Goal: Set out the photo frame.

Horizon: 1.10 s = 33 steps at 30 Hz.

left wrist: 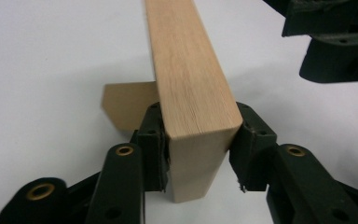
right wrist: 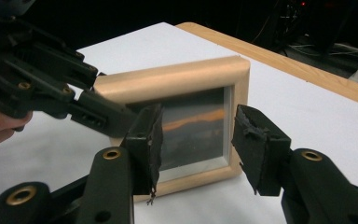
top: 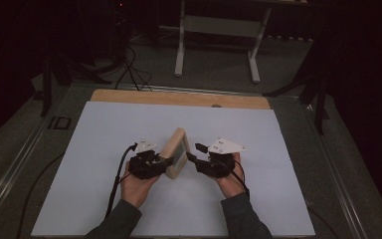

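A light wooden picture frame (top: 176, 152) stands upright on the white sheet (top: 109, 129), its dark glass facing right. My left gripper (top: 166, 164) grips the frame's near end. In the left gripper view both pads press the wood (left wrist: 191, 93) from either side of my left gripper (left wrist: 198, 154), and the frame's cardboard stand (left wrist: 126, 105) sticks out behind. My right gripper (top: 195, 152) hovers just right of the frame. In the right gripper view the frame (right wrist: 177, 74) fills the middle. My right gripper (right wrist: 196, 140) is open before the glass, touching nothing.
The sheet covers a wooden tabletop whose bare far edge (top: 179, 98) shows. Beyond it on the dark floor stand a white table frame (top: 181, 45) and loose cables (top: 129, 69). Metal rails run along both sides of the table.
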Available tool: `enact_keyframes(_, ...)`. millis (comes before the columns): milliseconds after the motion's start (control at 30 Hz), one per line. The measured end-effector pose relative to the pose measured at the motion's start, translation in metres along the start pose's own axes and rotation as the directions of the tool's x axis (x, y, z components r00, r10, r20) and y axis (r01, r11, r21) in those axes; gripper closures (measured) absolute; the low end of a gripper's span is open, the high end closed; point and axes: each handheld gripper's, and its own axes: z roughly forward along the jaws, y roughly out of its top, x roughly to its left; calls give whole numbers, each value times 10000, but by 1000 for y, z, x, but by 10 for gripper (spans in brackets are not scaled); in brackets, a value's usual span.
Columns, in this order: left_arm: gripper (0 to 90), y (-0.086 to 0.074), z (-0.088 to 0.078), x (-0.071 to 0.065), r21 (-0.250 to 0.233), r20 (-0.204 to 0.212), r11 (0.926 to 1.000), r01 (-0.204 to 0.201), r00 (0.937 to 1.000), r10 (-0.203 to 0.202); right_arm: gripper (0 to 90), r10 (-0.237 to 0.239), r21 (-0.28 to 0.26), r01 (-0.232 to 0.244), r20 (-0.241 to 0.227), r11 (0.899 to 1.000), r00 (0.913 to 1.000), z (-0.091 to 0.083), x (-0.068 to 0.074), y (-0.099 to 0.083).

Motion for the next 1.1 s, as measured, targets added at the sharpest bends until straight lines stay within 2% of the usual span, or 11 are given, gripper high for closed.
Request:
enact_keyframes(233,609,0,0,-2,28,-7,9998,-189,9998,189,515,52,-102,-50,114,9999,9999,-3,-3,1)
enact_keyframes(567,610,-2,0,-8,-13,24,9966,-827,9966,827,515,162,-232,-157,235,9996,9996,-7,-6,3)
enact_keyframes(867,610,-4,0,-15,6,30,9886,-1503,9886,1503,518,206,-347,-194,358,9992,9991,-11,-10,3)
enact_keyframes(1100,610,-6,0,-22,-12,53,9823,-1876,9822,1876,552,238,-401,-216,560,9990,9981,-12,-11,4)
